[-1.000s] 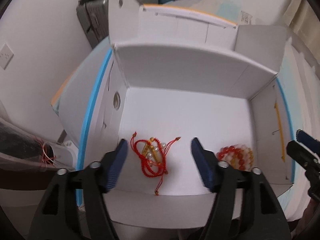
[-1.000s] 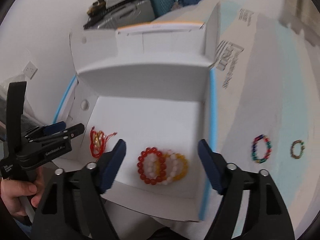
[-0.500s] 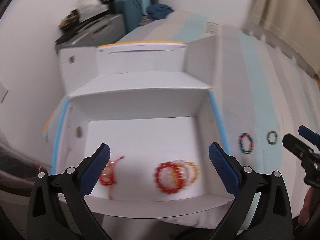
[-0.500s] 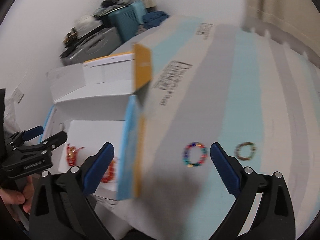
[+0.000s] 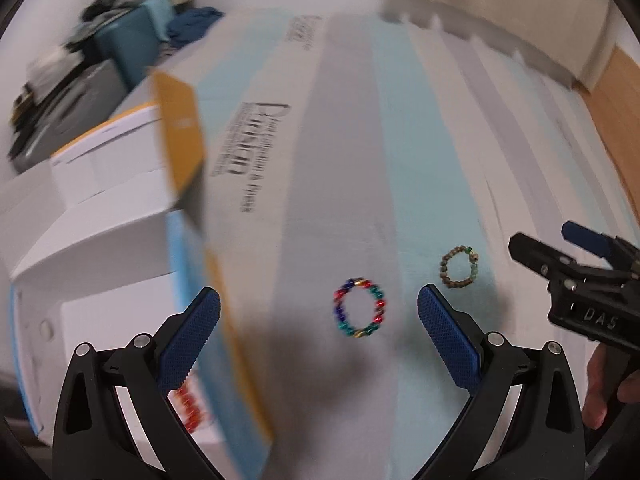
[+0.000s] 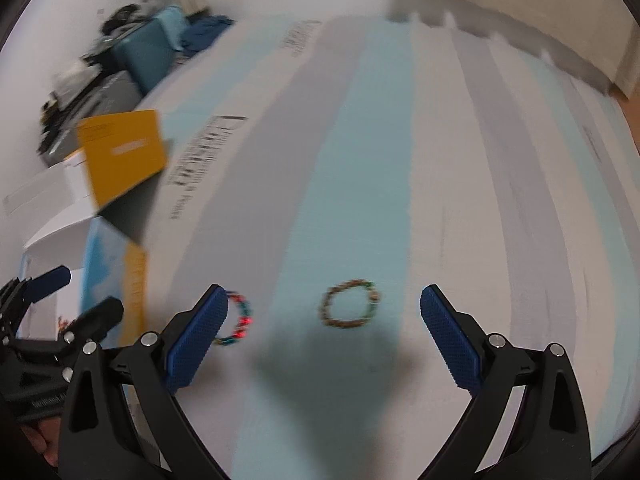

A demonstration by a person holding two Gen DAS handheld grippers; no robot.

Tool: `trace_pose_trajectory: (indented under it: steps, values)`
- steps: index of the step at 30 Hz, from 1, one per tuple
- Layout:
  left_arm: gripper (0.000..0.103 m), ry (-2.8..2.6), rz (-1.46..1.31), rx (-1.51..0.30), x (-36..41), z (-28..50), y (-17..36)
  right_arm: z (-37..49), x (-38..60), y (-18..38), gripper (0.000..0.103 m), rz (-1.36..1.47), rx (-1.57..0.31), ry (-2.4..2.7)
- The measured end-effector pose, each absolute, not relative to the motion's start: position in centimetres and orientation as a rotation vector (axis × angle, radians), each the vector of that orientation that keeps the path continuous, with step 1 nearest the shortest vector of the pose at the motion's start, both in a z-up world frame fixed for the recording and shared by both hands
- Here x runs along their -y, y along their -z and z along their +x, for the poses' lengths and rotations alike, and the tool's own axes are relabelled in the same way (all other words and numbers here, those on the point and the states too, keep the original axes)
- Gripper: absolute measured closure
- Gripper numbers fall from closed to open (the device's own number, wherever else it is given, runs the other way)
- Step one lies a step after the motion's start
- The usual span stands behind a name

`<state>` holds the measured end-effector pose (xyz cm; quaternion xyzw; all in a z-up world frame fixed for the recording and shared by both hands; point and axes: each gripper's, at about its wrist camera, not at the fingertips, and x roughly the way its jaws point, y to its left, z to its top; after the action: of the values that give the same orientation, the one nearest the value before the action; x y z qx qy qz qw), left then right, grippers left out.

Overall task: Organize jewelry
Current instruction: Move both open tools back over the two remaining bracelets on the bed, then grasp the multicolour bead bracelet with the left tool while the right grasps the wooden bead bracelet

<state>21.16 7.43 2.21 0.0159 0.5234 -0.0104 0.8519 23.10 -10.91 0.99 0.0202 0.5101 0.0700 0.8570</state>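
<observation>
A multicolour bead bracelet (image 5: 360,307) lies on the striped surface between my left gripper's (image 5: 319,330) open fingers; it also shows in the right wrist view (image 6: 236,320), half hidden by a finger. A brown bead bracelet (image 5: 459,266) lies to its right, and sits between my right gripper's (image 6: 323,330) open fingers (image 6: 349,304). Both grippers are empty. The open white box (image 5: 100,248) stands at the left with red bead bracelets (image 5: 190,408) inside. The right gripper also shows in the left wrist view (image 5: 576,256).
The box's orange flap (image 6: 124,156) stands up at the left. Suitcases and clutter (image 6: 132,52) sit at the far left by the wall. A curtain (image 6: 520,4) hangs at the back right. The blue and grey striped surface (image 6: 400,160) extends ahead.
Both grippers have swung right, away from the box interior, over the two bracelets on the striped surface. Both stay open and empty.
</observation>
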Motion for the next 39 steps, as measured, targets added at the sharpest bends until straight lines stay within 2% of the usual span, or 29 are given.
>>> trace_pose_trajectory:
  steps: [9, 11, 17, 23, 25, 30, 32, 33, 34, 35, 39]
  values:
    - [0.007, 0.054, 0.031, -1.203, -4.7, 24.9, 5.6, 26.3, 14.1, 6.4, 0.011, 0.065, -1.191, -0.096]
    - [0.008, 0.044, 0.025, -1.221, -4.9, 25.2, 7.2, 26.7, 14.2, 8.0, 0.017, 0.066, -1.218, -0.103]
    - [0.021, -0.004, -0.025, -1.275, -6.9, 25.6, 11.1, 27.5, 13.7, 11.2, 0.033, 0.077, -1.271, -0.116]
    - [0.031, 0.0, -0.025, -1.287, -7.6, 25.8, 12.4, 28.0, 13.3, 13.2, 0.04, 0.074, -1.29, -0.113]
    - [0.04, 0.006, -0.021, -1.28, -7.6, 25.8, 12.4, 28.1, 13.2, 13.5, 0.044, 0.077, -1.29, -0.106]
    - [0.056, 0.025, -0.025, -1.271, -7.6, 25.8, 12.5, 28.1, 13.5, 13.6, 0.061, 0.071, -1.288, -0.089]
    - [0.065, 0.019, -0.036, -1.271, -7.6, 25.6, 12.4, 28.1, 13.6, 13.6, 0.075, 0.067, -1.289, -0.087]
    - [0.073, 0.017, -0.049, -1.272, -7.9, 25.6, 12.4, 28.1, 13.6, 13.6, 0.079, 0.063, -1.289, -0.083]
    - [0.084, 0.017, -0.059, -1.275, -8.0, 25.6, 12.4, 28.1, 13.5, 13.6, 0.089, 0.059, -1.289, -0.08]
    - [0.09, 0.023, -0.063, -1.282, -8.1, 25.6, 12.3, 28.1, 13.4, 13.5, 0.092, 0.056, -1.29, -0.08]
    - [0.094, 0.038, -0.091, -1.306, -8.3, 25.5, 12.0, 27.6, 13.5, 12.7, 0.092, 0.067, -1.273, -0.084]
